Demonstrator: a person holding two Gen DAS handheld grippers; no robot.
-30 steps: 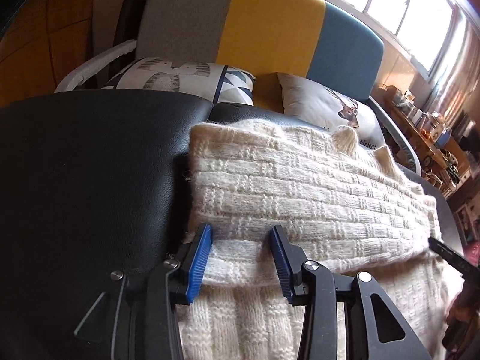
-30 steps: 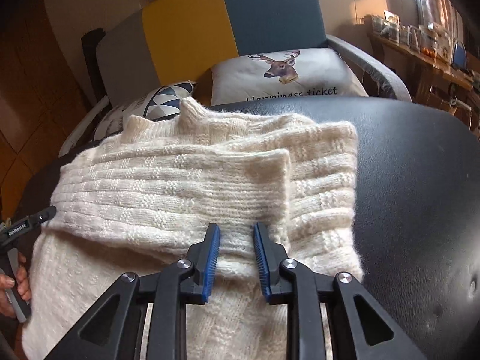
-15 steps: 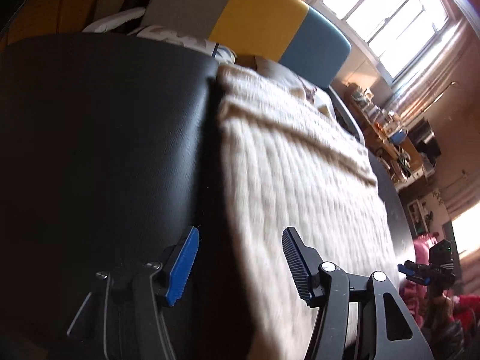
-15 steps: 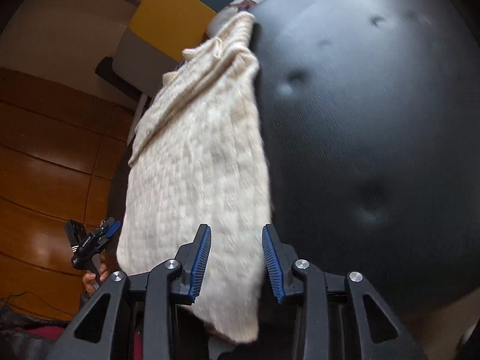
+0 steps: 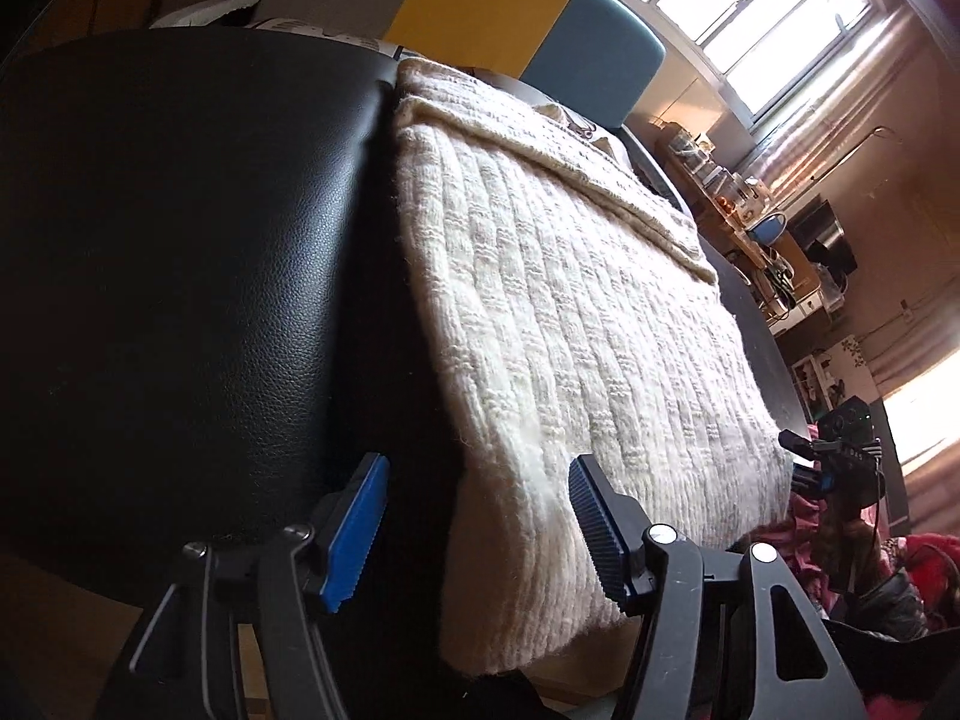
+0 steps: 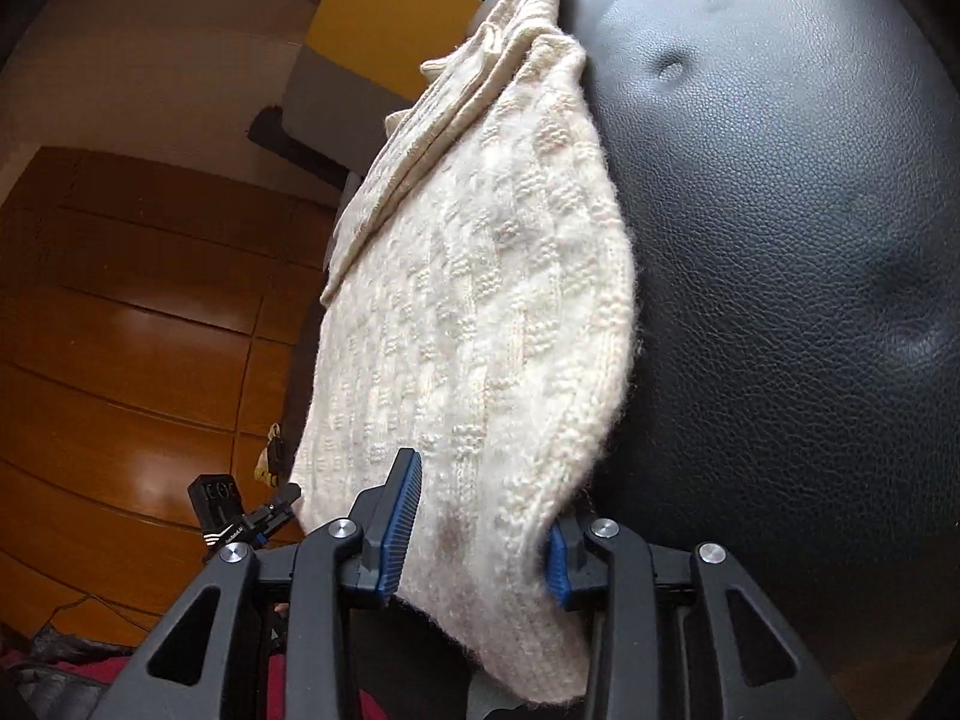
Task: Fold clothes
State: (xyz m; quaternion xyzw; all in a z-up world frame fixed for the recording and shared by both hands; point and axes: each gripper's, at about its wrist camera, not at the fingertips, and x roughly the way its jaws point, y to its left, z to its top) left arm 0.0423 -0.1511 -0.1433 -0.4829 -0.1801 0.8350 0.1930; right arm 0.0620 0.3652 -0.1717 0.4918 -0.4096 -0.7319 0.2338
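On the left of the left wrist view spreads a black leather cushion (image 5: 180, 252), and on it, toward its right half, lies one cream knitted sweater (image 5: 576, 300). The sweater is folded into a long strip. Its long axis runs from the near edge of the cushion, where the hem end droops over the edge, away toward a chair back (image 5: 522, 18) in grey, yellow and blue panels at the far end. A second layer of knit is folded over the far right part of the strip.

The left gripper (image 5: 480, 534) is spread wide, its two blue-padded fingers standing either side of the sweater's near left corner, the left pad over bare leather and the right pad in front of the knit; neither pad presses the fabric, so it grasps nothing. Far right in this view, the other gripper shows small beyond the sweater's right corner, below a bright window (image 5: 756, 6).

In the right wrist view, a wooden floor (image 6: 132, 324) fills the left, with the left gripper seen small at the sweater's far corner. The right gripper (image 6: 474, 534) has its two blue pads parted with the hanging hem end lying between them; the fabric overlaps the right pad, and I cannot tell whether the pads pinch it. One sweater, two grippers, one cushion.
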